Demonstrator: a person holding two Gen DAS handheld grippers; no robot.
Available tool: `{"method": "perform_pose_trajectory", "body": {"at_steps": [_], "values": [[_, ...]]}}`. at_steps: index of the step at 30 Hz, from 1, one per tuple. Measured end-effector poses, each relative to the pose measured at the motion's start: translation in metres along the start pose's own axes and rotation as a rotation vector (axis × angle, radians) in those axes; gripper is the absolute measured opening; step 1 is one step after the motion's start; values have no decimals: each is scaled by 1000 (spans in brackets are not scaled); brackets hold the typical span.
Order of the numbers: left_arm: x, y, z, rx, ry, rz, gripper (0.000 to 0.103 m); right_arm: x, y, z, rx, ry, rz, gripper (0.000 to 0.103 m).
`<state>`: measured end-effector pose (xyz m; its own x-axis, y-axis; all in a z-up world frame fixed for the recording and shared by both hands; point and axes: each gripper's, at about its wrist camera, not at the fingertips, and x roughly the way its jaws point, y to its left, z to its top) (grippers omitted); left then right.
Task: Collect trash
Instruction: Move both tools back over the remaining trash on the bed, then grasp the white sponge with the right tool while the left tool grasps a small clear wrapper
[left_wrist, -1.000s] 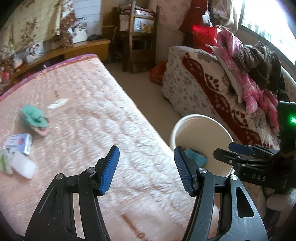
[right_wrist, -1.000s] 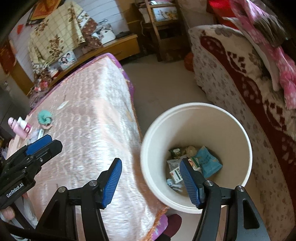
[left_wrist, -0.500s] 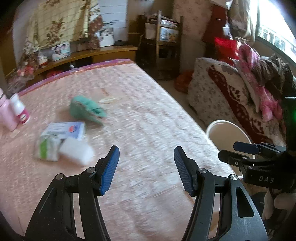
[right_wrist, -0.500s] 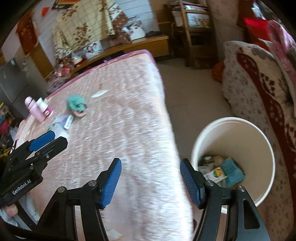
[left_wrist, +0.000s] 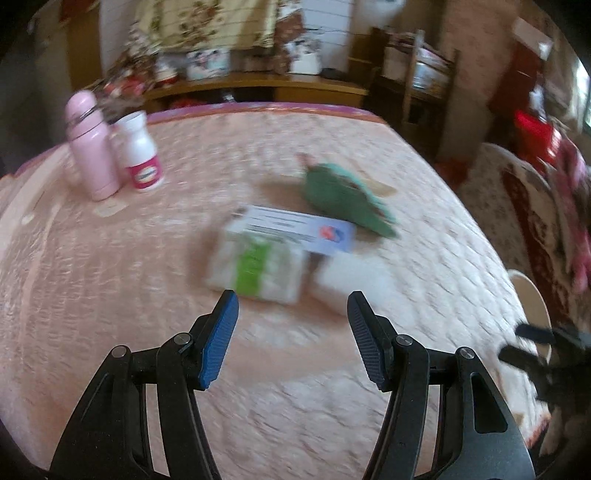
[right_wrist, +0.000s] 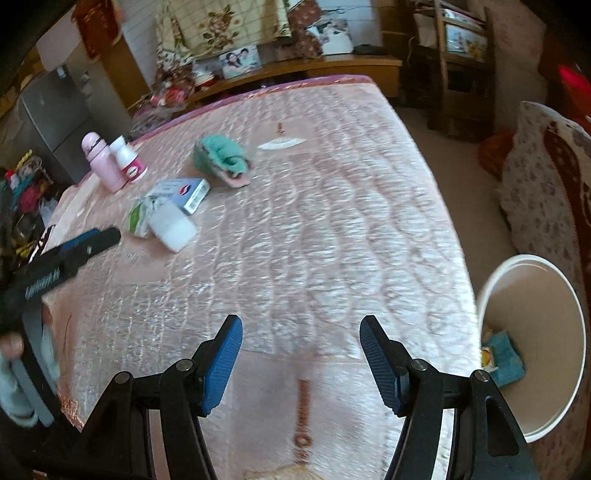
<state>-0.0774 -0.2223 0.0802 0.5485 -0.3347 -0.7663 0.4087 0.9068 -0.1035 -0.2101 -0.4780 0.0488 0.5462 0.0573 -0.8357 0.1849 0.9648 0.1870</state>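
Left tongs (left_wrist: 291, 332) spread wide, gripping nothing, hovering above pink quilted mattress (left_wrist: 110, 280). Just beyond the blue pads (left_wrist: 218, 343): blurred white-and-green packet (left_wrist: 255, 269), touching a white soft wad (left_wrist: 351, 284) on its right. Behind both, white-and-blue carton (left_wrist: 295, 229), overlapping the packet's far edge. Crumpled teal cloth (left_wrist: 343, 195) lying just beyond the carton. Far left, upright pink bottle (left_wrist: 92, 144) just beside a white bottle with pink label (left_wrist: 140, 151). White bucket (left_wrist: 532, 299) rim peeking past the mattress's right edge. Whole view smeared by motion.

Right tongs (right_wrist: 301, 358) likewise gaping, empty, above the near end of the mattress (right_wrist: 332, 221). Trash cluster well apart, toward the far left: green-and-white packet (right_wrist: 138, 218) touching the white wad (right_wrist: 171, 225), blue-and-white carton (right_wrist: 183, 192) just behind, teal cloth (right_wrist: 223, 158) beyond that. Pink bottle (right_wrist: 101, 162) and white bottle (right_wrist: 129, 158) standing side by side near the left edge. Thin white scrap (right_wrist: 282, 144) lying farther up the mattress. Left tongs (right_wrist: 79, 243) visible at left, near the packet. White bucket (right_wrist: 554, 369) on the floor beside the mattress's right edge, holding a blue wrapper (right_wrist: 504, 362) and other scraps at the bottom.
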Motion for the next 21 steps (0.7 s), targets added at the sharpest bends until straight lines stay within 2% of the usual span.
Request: {"method": "perform_pose_trajectory", "body": {"at_steps": [5,9,11,15,17,20,21], "values": [[33,19,31,-65,24,48,60,9,11,7,-10,12,15,64],[56,10,50,-28,33,80,60,14,19,12,-22,19,18,64],[69,7,56,4,71,102,60,18,23,15,-28,24,17,64],[75,12,41,84,150,78,59,27,31,23,-41,34,29,64],[69,21,27,118,202,37,59,32,35,28,-49,34,42,64],[52,39,10,143,219,7,59,42,46,37,-74,36,73,66],[44,46,5,137,221,-17,59,46,52,39,-88,35,85,70]]}}
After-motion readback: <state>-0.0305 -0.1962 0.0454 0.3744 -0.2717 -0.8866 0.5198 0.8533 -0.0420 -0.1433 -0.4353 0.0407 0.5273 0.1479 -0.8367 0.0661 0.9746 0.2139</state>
